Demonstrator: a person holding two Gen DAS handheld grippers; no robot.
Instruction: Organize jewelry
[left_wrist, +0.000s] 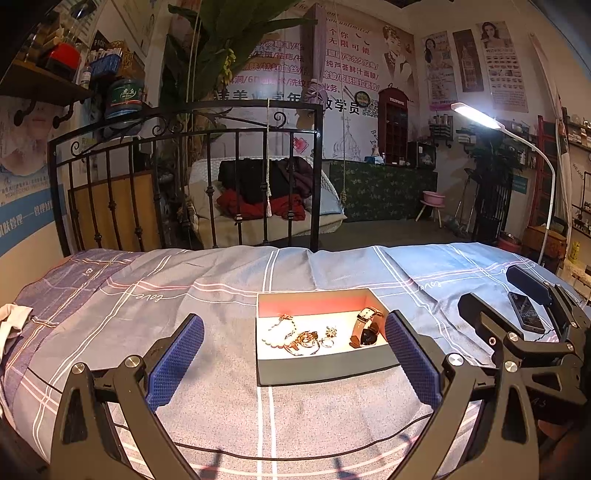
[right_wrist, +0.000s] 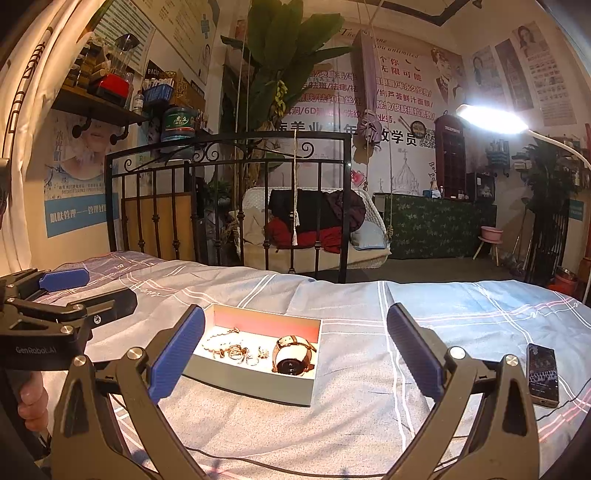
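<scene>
An open grey box (left_wrist: 325, 367) with a white floor and red inner wall lies on the checked bedsheet (left_wrist: 221, 406). Inside lie a watch with a brown strap (left_wrist: 365, 328), a bead bracelet (left_wrist: 280, 332), rings (left_wrist: 327, 342) and small gold pieces (left_wrist: 304, 339). The box also shows in the right wrist view (right_wrist: 255, 380), with the watch (right_wrist: 293, 354) and bracelet (right_wrist: 218, 338). My left gripper (left_wrist: 293, 345) is open and empty, just in front of the box. My right gripper (right_wrist: 295, 347) is open and empty, to the right of the box; it shows in the left wrist view (left_wrist: 517, 295).
A black phone (right_wrist: 541, 374) with a cable lies on the sheet at the right. A black iron bed frame (left_wrist: 184, 177) stands at the far edge. A lit floor lamp (right_wrist: 491, 118) leans over the bed from the right. A thin black cable (left_wrist: 295, 456) crosses the sheet near me.
</scene>
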